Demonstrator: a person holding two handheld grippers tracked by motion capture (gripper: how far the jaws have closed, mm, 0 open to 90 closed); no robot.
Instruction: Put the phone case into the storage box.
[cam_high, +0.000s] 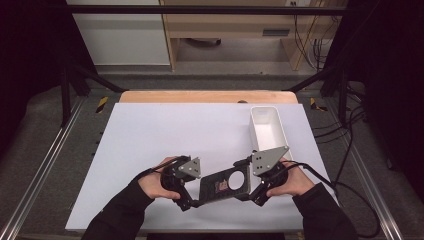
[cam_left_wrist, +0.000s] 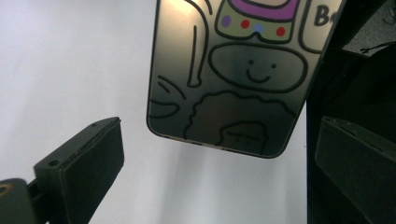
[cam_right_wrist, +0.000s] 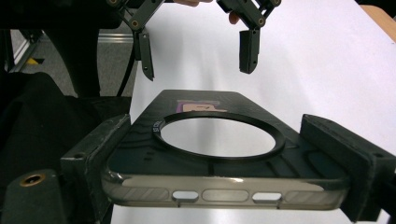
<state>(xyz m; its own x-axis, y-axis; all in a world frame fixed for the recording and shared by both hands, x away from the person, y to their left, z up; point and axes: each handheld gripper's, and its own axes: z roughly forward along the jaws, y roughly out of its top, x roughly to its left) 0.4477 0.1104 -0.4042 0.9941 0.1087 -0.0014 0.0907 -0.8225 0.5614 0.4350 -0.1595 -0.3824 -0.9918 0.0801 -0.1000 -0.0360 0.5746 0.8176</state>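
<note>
The right tool (cam_right_wrist: 224, 158) is clamping the bottom end of a dark translucent phone case with a large round cutout (cam_right_wrist: 219, 140), its jaws pressing on the case's two long sides and holding it just above the white worktop (cam_high: 150, 140). The left tool (cam_high: 186, 196) is standing released, jaws spread at the case's far end, not touching it. A white rectangular plastic bin (cam_high: 267, 127) is sitting on the worktop beyond the right hand (cam_high: 292, 181).
</note>
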